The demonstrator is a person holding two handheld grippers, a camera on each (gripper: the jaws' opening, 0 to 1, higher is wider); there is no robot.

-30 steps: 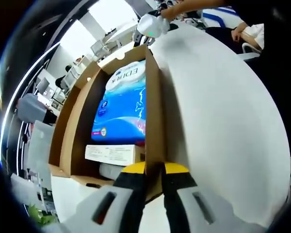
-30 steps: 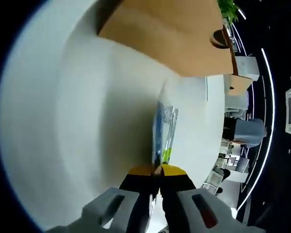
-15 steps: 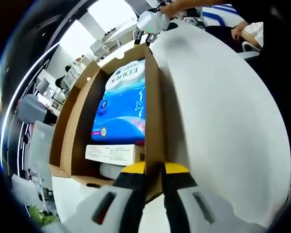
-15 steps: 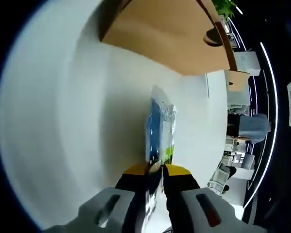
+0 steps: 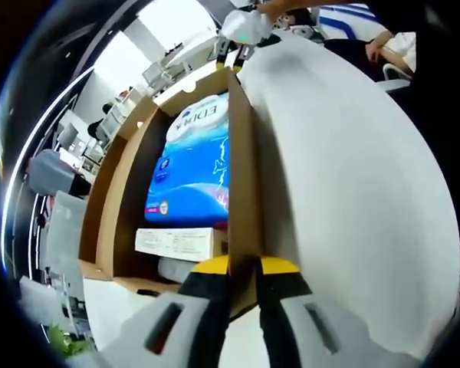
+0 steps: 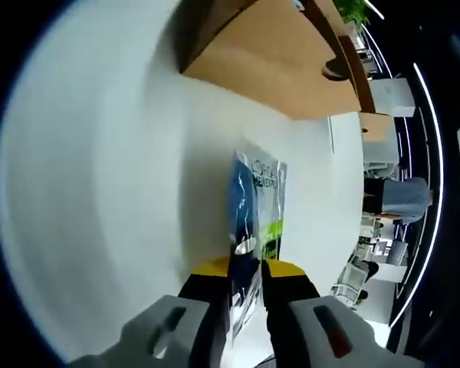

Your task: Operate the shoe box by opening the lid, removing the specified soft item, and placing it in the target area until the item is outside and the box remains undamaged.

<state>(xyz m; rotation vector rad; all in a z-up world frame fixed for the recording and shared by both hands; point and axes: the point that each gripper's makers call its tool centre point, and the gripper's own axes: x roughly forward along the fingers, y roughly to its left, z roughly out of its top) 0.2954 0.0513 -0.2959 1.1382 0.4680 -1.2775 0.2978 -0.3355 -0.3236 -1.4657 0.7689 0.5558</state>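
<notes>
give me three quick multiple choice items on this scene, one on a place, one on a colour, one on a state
1. Where is the big blue pack?
A. inside the cardboard box
B. on the white table beside the box
C. in the right tool

2. What colour are the tips of both tools?
A. red
B. yellow
C. green

3. What is the right tool doing?
A. hanging open over the table
B. shut on the box wall
C. shut on a thin packet

Answers:
1 A, the blue pack lies inside the box, above a white carton.
2 B, the left tool and right tool both end in yellow.
3 C, its jaws pinch the packet over the white table.
</notes>
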